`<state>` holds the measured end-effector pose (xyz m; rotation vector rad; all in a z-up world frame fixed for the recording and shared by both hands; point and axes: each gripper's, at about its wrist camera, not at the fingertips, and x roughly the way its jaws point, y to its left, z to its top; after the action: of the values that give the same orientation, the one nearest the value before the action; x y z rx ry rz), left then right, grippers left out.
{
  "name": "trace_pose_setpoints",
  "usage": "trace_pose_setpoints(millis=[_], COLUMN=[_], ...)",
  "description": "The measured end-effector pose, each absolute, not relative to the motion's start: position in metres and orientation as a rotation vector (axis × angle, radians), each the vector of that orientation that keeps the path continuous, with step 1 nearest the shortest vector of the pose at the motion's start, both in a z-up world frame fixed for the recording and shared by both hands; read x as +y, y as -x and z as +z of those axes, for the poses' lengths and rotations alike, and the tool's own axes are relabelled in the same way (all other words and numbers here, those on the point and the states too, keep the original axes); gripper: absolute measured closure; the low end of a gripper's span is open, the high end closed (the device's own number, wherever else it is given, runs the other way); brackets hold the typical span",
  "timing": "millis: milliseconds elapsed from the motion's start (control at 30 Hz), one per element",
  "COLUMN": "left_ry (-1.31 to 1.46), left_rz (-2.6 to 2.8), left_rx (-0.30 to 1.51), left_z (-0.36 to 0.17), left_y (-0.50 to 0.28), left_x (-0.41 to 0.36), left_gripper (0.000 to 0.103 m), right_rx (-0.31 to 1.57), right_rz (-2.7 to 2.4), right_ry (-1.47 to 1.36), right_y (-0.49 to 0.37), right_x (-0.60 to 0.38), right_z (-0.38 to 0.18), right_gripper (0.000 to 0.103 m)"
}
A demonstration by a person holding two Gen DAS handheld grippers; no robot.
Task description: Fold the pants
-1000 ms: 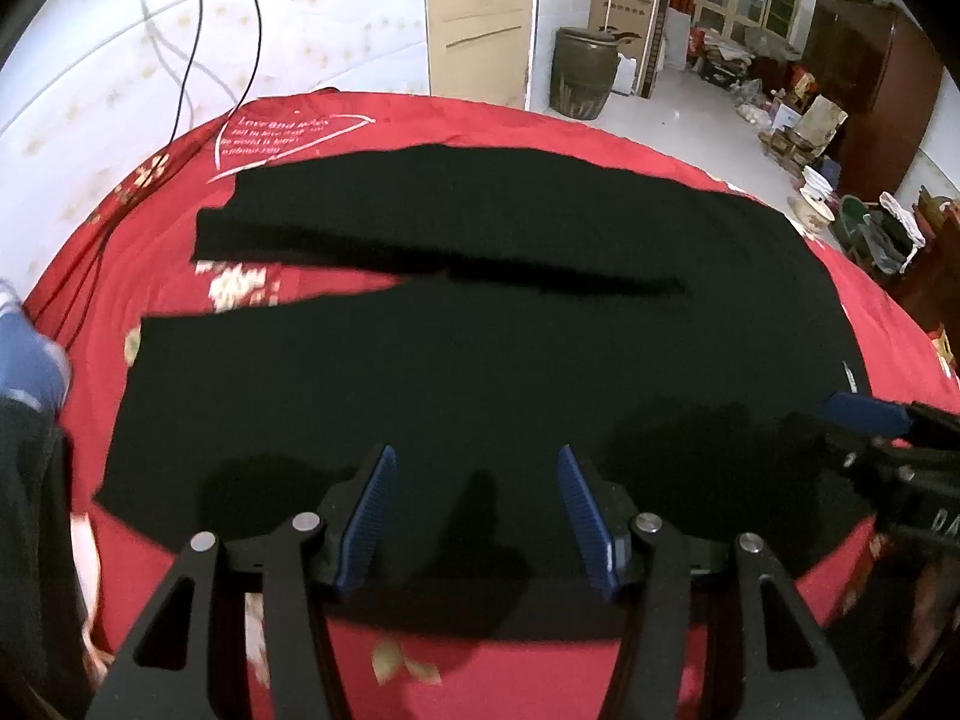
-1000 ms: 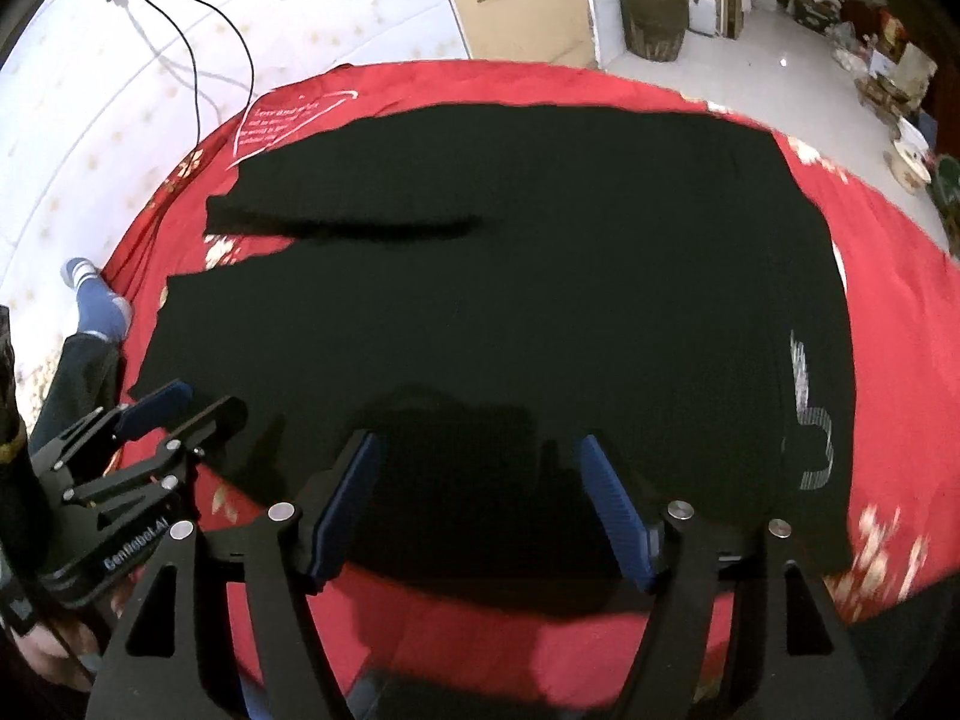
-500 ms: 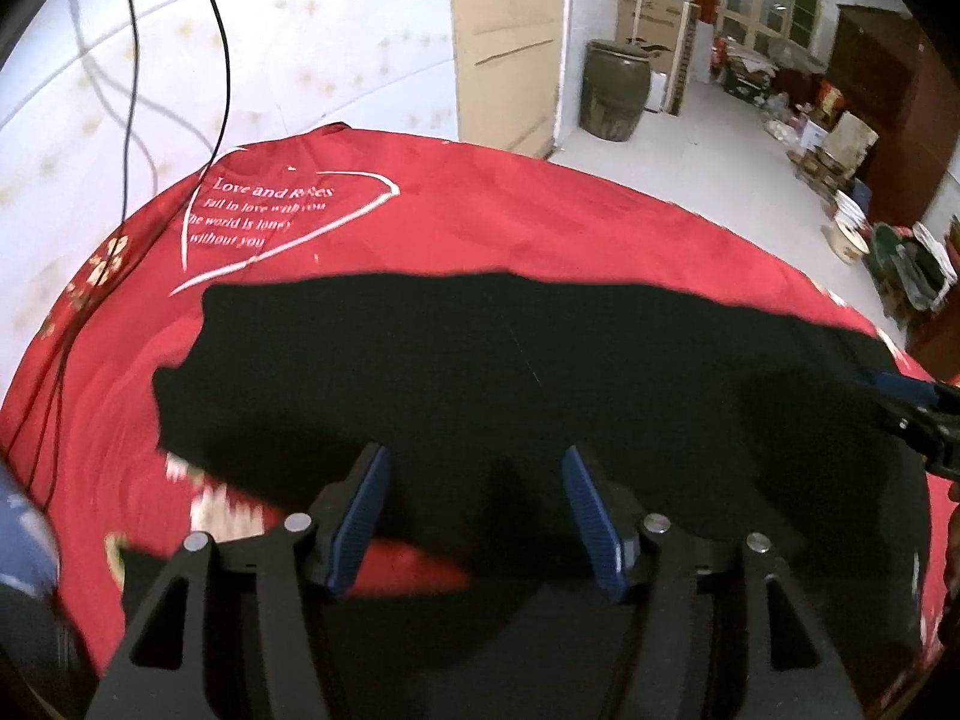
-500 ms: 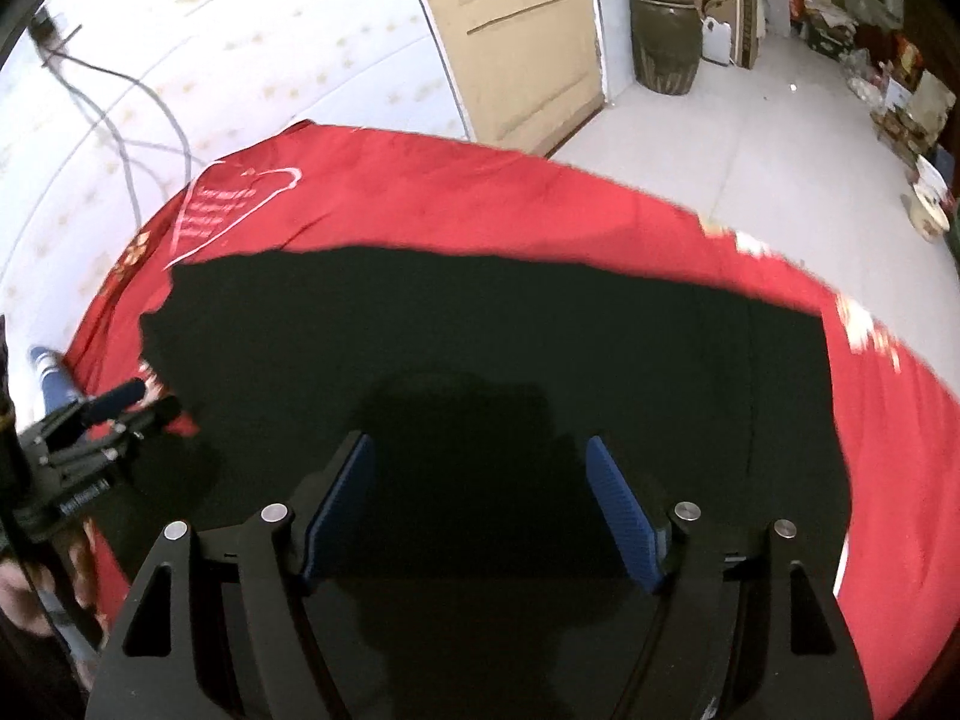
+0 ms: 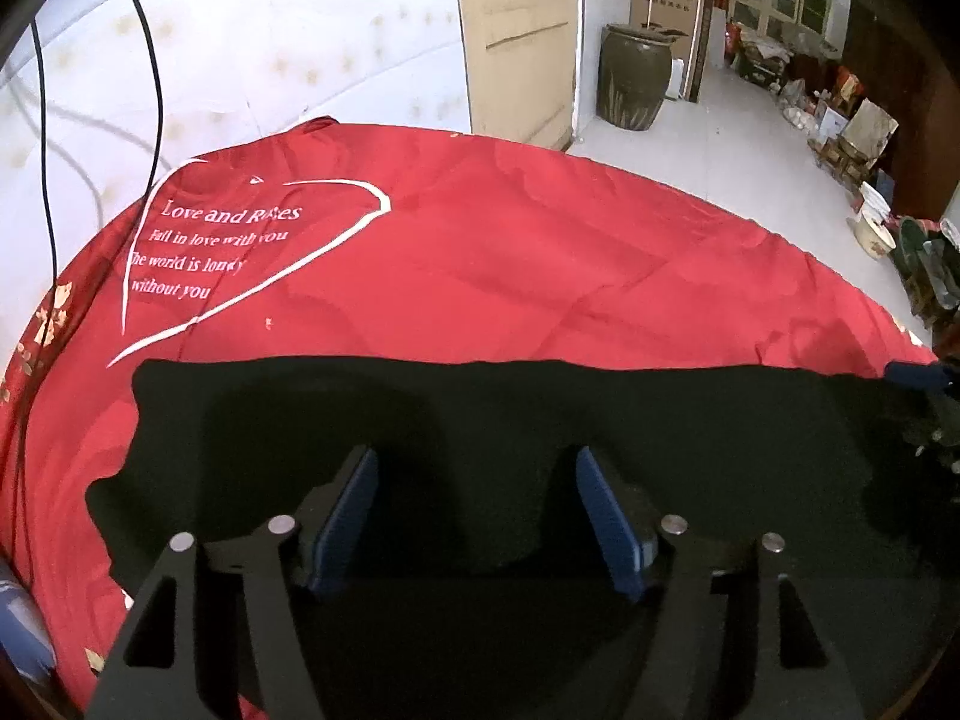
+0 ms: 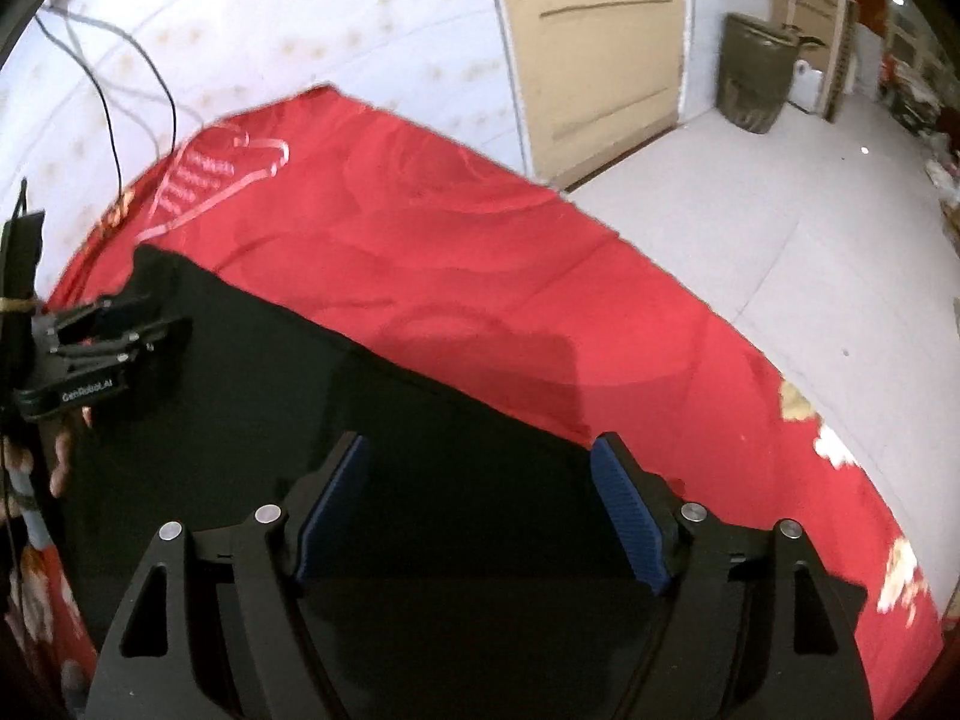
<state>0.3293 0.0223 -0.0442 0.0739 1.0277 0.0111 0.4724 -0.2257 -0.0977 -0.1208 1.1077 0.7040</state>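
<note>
Black pants lie flat on a red bedspread, and their far edge runs just beyond my fingertips. The left gripper hovers open over the dark cloth near that edge, with nothing pinched. Low over the same edge, further right, the right gripper has its jaws opening with only flat pants beneath them. Each gripper shows in the other's view: the right gripper's blue tip at the right border, the left gripper at the left border.
White heart lettering marks the bedspread's far left corner. Behind stand a pale wall with black cables, a tan door panel and a brown jar. Grey floor with clutter lies to the right. A hand holds the left gripper.
Both grippers have travelled forward over the pants, from the near side to the far edge. Bare red bedspread now fills the view ahead. The right gripper's view has rolled.
</note>
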Motion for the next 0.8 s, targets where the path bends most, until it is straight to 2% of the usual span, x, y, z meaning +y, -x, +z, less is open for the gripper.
trace_pose_setpoints(millis=[67, 133, 200, 233, 267, 300, 333, 400, 567, 800], left_ry=[-0.059, -0.048, -0.076, -0.1, -0.118, -0.146, -0.168, -0.202, -0.177, -0.064], left_rz=[0.011, -0.007, -0.032, -0.045, -0.057, -0.057, -0.055, -0.033, -0.03, -0.045], left_rx=[1.015, 1.007, 1.0, 0.996, 0.993, 0.988, 0.984, 0.98, 0.974, 0.851], left_z=[-0.046, -0.047, -0.045, -0.044, -0.044, -0.044, -0.044, -0.044, -0.03, 0.031], left_y=[-0.324, -0.322, -0.319, -0.318, -0.317, -0.315, -0.316, -0.314, -0.307, -0.221], left_x=[0.023, 0.022, 0.014, 0.008, 0.002, -0.004, -0.009, -0.015, -0.01, 0.01], left_gripper=[0.032, 0.041, 0.06, 0.068, 0.081, 0.09, 0.094, 0.098, 0.1, 0.1], right_rx=[1.111, 1.111, 1.106, 1.107, 1.107, 1.096, 1.092, 1.077, 1.038, 0.932], right_rz=[0.734, 0.743, 0.774, 0.796, 0.828, 0.834, 0.823, 0.803, 0.782, 0.798], right_ry=[0.116, 0.119, 0.117, 0.111, 0.092, 0.1, 0.138, 0.179, 0.189, 0.13], right_y=[-0.476, -0.476, -0.474, -0.473, -0.472, -0.47, -0.467, -0.463, -0.452, -0.378], right_x=[-0.226, -0.227, -0.226, -0.228, -0.227, -0.224, -0.219, -0.213, -0.22, -0.243], right_z=[-0.103, -0.102, -0.1, -0.099, -0.097, -0.094, -0.093, -0.089, -0.07, -0.002], right_gripper=[0.024, 0.024, 0.032, 0.046, 0.072, 0.085, 0.1, 0.101, 0.101, 0.101])
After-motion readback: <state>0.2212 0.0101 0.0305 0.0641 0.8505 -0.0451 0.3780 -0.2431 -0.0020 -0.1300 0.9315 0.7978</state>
